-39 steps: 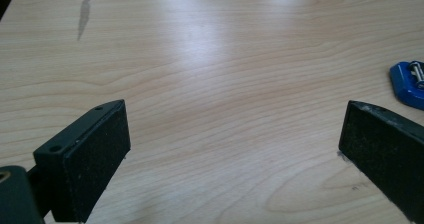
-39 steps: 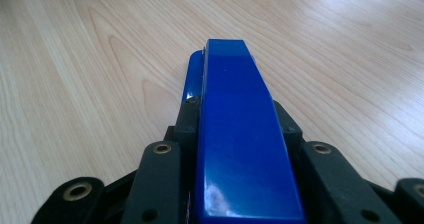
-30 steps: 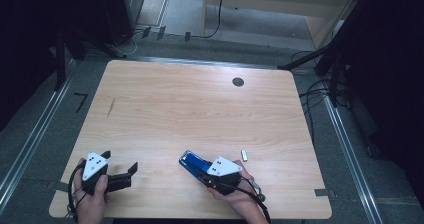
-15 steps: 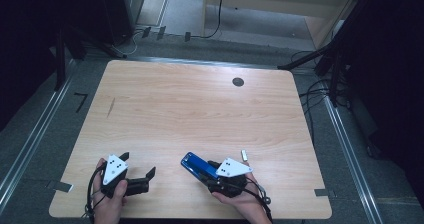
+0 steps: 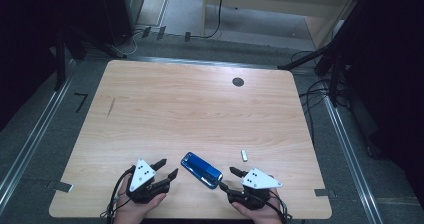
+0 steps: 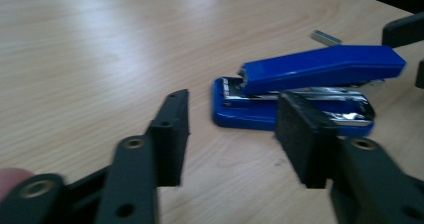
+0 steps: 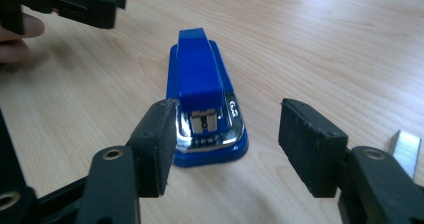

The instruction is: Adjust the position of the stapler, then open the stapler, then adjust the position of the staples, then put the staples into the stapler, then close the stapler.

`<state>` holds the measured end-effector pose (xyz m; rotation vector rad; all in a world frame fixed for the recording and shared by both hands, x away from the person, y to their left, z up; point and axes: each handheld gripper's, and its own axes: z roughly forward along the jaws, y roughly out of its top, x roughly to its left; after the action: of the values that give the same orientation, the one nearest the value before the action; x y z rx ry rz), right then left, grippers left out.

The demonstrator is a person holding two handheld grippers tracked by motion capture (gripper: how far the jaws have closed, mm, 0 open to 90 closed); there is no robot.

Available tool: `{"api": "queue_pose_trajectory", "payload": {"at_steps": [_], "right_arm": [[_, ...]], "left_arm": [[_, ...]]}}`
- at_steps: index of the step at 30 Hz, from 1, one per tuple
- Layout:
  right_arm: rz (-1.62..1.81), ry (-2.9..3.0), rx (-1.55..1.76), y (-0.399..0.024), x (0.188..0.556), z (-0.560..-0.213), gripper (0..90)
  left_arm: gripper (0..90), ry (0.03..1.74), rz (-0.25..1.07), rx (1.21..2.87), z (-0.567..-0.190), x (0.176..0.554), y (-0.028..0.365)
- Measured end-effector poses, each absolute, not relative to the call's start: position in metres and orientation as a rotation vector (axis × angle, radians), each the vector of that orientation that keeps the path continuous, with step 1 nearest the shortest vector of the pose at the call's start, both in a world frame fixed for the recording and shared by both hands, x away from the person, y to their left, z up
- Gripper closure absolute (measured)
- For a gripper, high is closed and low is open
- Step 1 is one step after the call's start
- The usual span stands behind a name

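Both hands had slid inward along the near edge since the earlier frames, and the right gripper (image 5: 226, 180) had let go of the stapler (image 5: 201, 170) and backed off, its jaws having just been opening, spread now with nothing between them. Over on the other side the left gripper (image 5: 166, 169) had just been closing its jaws, part-spread, empty, just short of the stapler's far end. So the stapler lay free on the counter (image 5: 200, 114), slantwise between the two grippers, its top arm lifted a little off the base. Risk from here, as I judged it: a pinch on that sprung arm alone could tip or skid the stapler, or fire a staple. A loose staple strip (image 5: 244, 155) lay just beyond, easy to knock away. Small embossed marks showed on the metal nose (image 7: 234, 109), too small to read.
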<state>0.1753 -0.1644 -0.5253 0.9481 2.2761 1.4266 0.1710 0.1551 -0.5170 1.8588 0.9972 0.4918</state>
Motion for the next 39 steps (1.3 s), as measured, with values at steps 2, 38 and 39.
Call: {"api": "queue_pose_trajectory", "payload": {"at_steps": [2,38,39], "right_arm": [[1.430,2.276,0.956,-0.166,0.173,-0.526,48.1],[1.333,2.352,1.084,-0.158,0.181,-0.539,80.6],[1.342,2.348,1.092,-0.159,0.181,-0.539,80.6]], "left_arm": [[61.2,0.979,0.457,1.874,-0.519,0.173,0.150],[90.0,0.847,0.347,2.093,-0.534,0.194,0.093],[90.0,0.840,0.354,2.101,-0.533,0.193,0.092]]}}
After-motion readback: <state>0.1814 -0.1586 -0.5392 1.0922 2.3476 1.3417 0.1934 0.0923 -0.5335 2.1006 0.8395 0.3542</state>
